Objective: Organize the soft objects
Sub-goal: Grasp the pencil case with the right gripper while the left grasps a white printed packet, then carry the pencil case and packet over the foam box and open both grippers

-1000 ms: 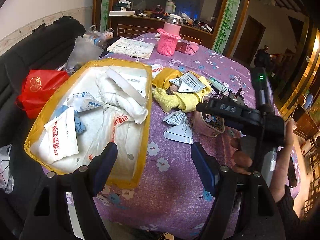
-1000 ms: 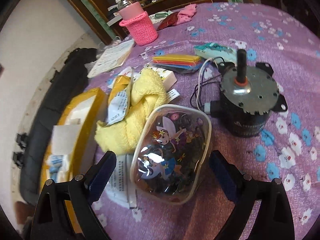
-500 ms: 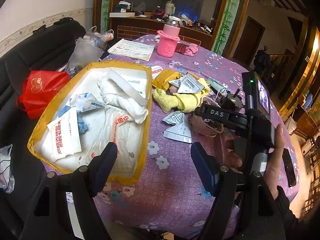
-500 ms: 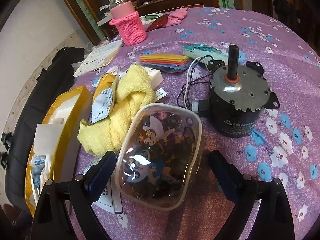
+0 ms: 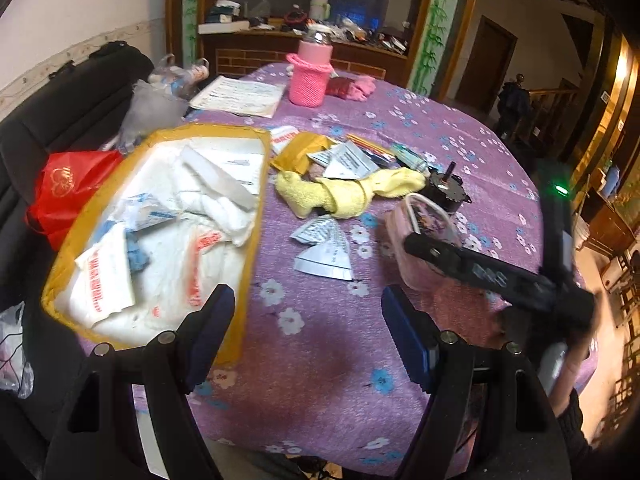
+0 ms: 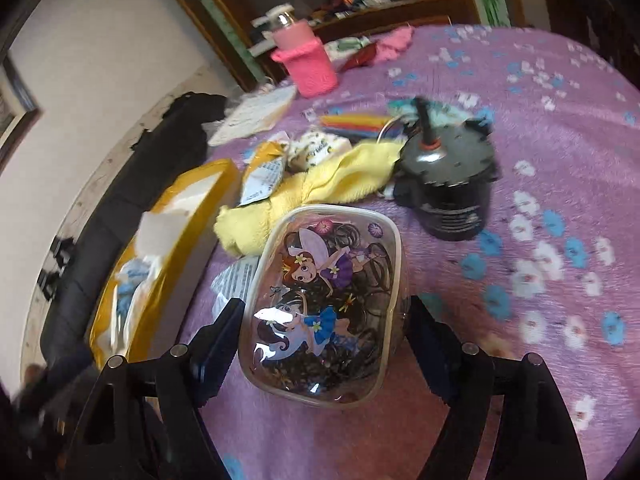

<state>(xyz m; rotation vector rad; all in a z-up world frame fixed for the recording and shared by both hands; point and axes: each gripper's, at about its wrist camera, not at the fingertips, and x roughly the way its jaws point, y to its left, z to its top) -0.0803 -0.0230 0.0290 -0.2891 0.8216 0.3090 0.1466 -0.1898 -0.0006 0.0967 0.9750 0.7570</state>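
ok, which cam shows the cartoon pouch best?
Right wrist: the cartoon pouch fills the centre, print facing the lens, between the right tool fingers. Left wrist shows only its pink side, partly hidden behind the right tool.

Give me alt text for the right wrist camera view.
The right gripper, fingers closing in, straddles a clear plastic pouch printed with cartoon fairies on the purple flowered tablecloth. Behind it lie a crumpled yellow towel and a black electric motor.

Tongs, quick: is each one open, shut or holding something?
Left tongs: open, empty.
Right tongs: closing around the cartoon pouch; grip not certain.
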